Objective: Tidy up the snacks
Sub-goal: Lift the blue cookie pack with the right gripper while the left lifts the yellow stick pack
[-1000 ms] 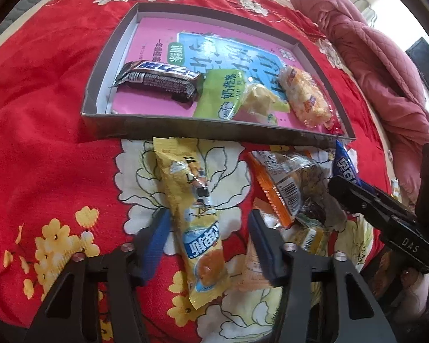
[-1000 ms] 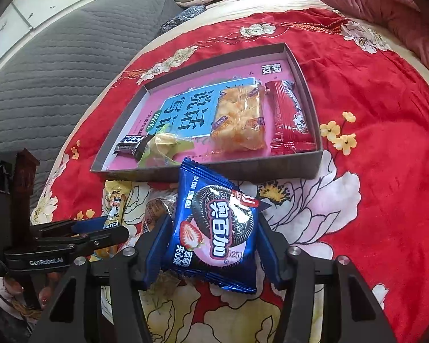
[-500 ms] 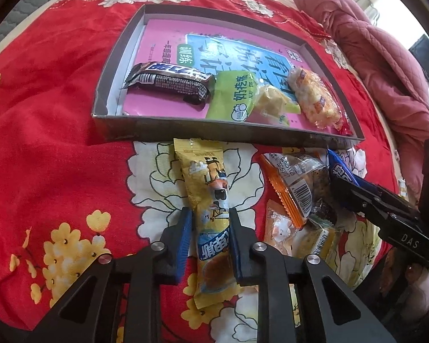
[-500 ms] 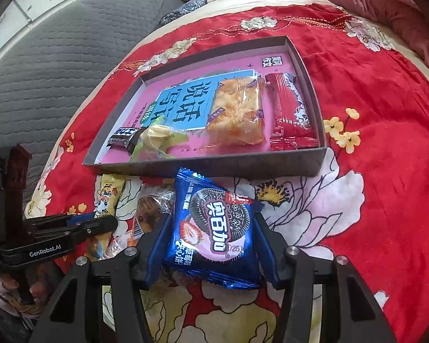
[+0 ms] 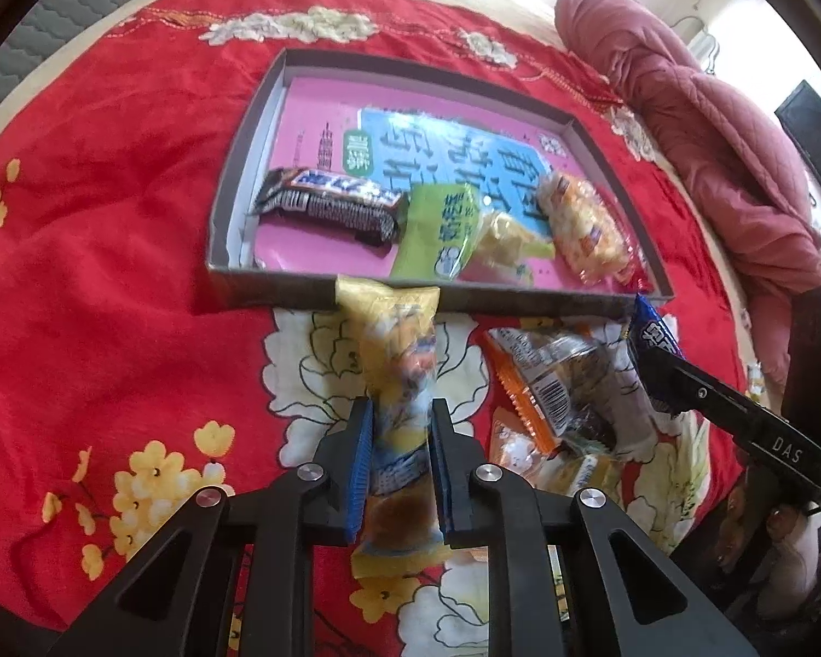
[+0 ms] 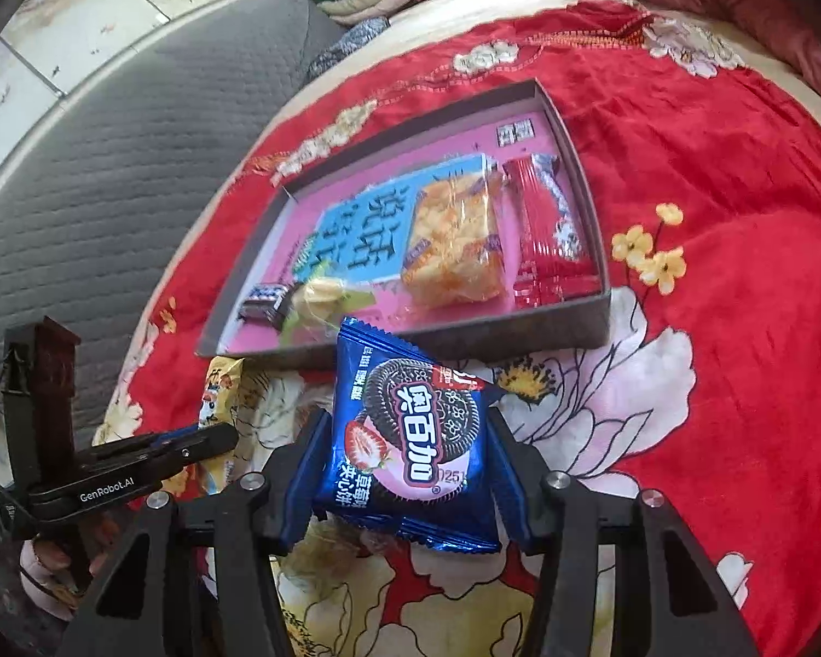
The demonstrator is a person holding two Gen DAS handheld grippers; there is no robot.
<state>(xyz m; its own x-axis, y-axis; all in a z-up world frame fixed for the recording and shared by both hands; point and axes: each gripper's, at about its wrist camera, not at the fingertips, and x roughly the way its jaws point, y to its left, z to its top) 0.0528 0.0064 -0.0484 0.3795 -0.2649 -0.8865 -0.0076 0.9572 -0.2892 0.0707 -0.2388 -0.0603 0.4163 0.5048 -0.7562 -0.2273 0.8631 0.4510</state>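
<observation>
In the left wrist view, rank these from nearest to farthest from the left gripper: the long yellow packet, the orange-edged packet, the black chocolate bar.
1. Long yellow packet: clamped between the left gripper pads.
2. Orange-edged packet: on the blanket, just right of the gripper.
3. Black chocolate bar: beyond, inside the tray, left end.

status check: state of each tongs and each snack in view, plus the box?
left tongs: shut on yellow snack bar
right tongs: shut on blue cookie pack
box: open-topped, four snacks inside
orange-edged packet: loose on the blanket, outside the box
</observation>
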